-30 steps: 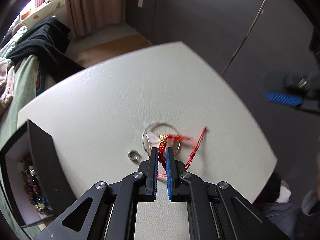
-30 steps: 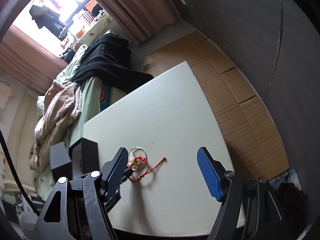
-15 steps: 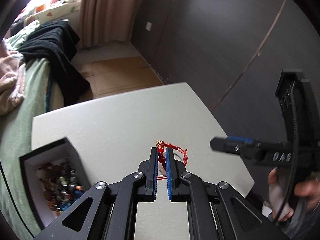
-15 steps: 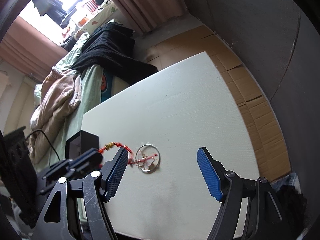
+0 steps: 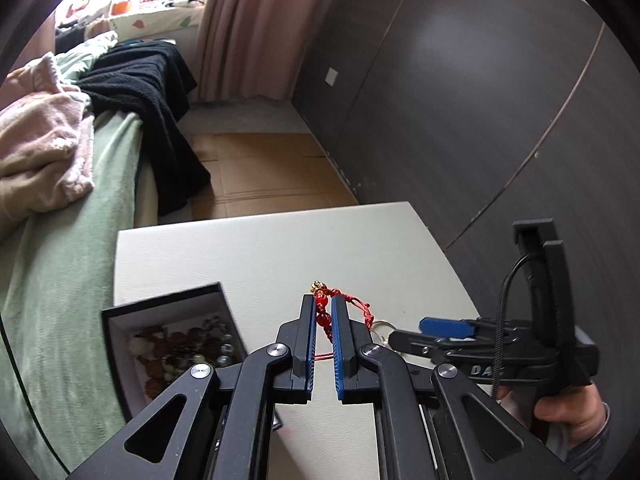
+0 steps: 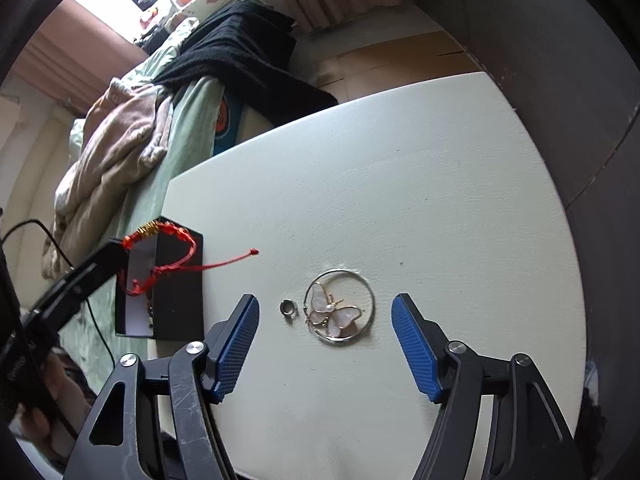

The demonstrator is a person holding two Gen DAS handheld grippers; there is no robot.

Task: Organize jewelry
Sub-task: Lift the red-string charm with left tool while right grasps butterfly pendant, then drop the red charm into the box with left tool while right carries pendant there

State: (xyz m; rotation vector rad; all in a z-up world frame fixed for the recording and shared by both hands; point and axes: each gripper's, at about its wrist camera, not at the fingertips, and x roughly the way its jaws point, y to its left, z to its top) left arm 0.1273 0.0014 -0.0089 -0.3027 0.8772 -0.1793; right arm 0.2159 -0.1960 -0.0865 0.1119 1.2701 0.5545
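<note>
The left gripper (image 5: 323, 322) has its blue-padded fingers (image 5: 309, 336) pinched nearly together on a red braided cord bracelet with red beads and a small gold charm (image 5: 322, 312), and it is off the desk, up in the air. From the right wrist view that same bracelet (image 6: 160, 256) dangles over the open black jewelry box with a white lining (image 6: 176, 284), one loose red tail trailing out to the right above the white desk (image 6: 400, 180). In the left wrist view the box (image 5: 176, 340) sits low and left of the fingers, at the desk's edge by the green-blanketed bed (image 5: 60, 280), and it holds a heap of mixed beaded pieces (image 5: 188, 350).

Over on the other side, the right gripper (image 6: 332, 344) hangs with its fingers spread wide, nothing between them. Just ahead of it on the desk lies a thin silver hoop with a pearly butterfly pendant (image 6: 339, 307), flat on the surface. Just to the hoop's left sits a small silver ring (image 6: 288, 307), near it but not touching. Both pieces lie between the two blue pads (image 6: 236, 344) as the camera sees them. The right gripper also shows side-on in the left view (image 5: 444, 326), a bare hand (image 5: 568, 412) wrapped around its handle.
</note>
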